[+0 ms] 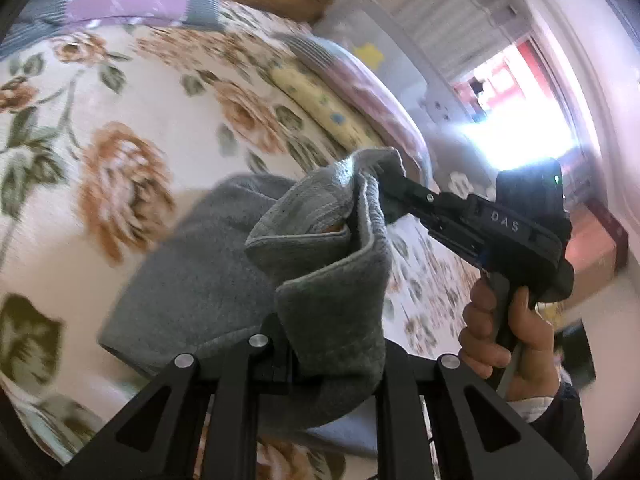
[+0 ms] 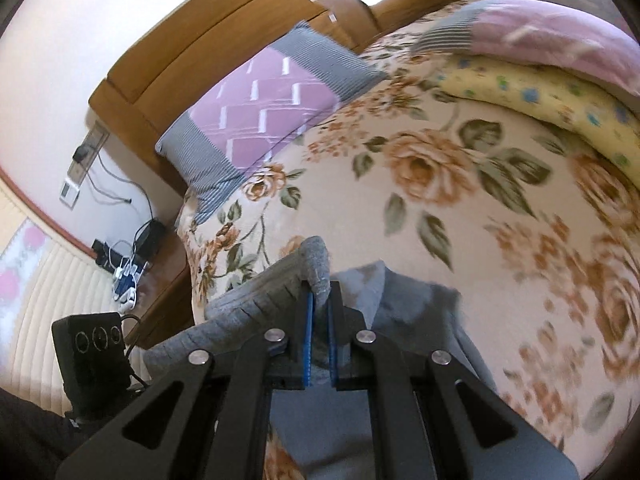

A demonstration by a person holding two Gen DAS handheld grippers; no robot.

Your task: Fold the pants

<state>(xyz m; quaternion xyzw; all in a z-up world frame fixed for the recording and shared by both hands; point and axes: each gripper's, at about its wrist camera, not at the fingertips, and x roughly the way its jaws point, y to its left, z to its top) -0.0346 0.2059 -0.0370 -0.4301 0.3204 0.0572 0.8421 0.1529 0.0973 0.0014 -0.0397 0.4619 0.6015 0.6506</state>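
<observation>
The grey pants [image 1: 192,280] hang lifted over a floral bed, one end still trailing on the cover. In the left wrist view their thick hem drapes over my left gripper [image 1: 320,320] and hides its fingertips; the jaws are shut on the cloth. My right gripper [image 1: 384,184], held by a hand [image 1: 504,332], pinches the far corner of the same edge. In the right wrist view the right gripper [image 2: 321,286] has its blue pads [image 2: 309,320] shut on a grey fold of the pants [image 2: 404,304]. The left gripper's black body [image 2: 88,344] shows at lower left.
The floral bedspread [image 2: 440,184] fills both views. A purple and grey pillow [image 2: 264,116] leans against the wooden headboard [image 2: 208,40]. Folded yellow [image 2: 540,100] and pink [image 2: 560,40] quilts lie along the bed's far side. Cables and a power strip [image 2: 124,272] sit on the floor.
</observation>
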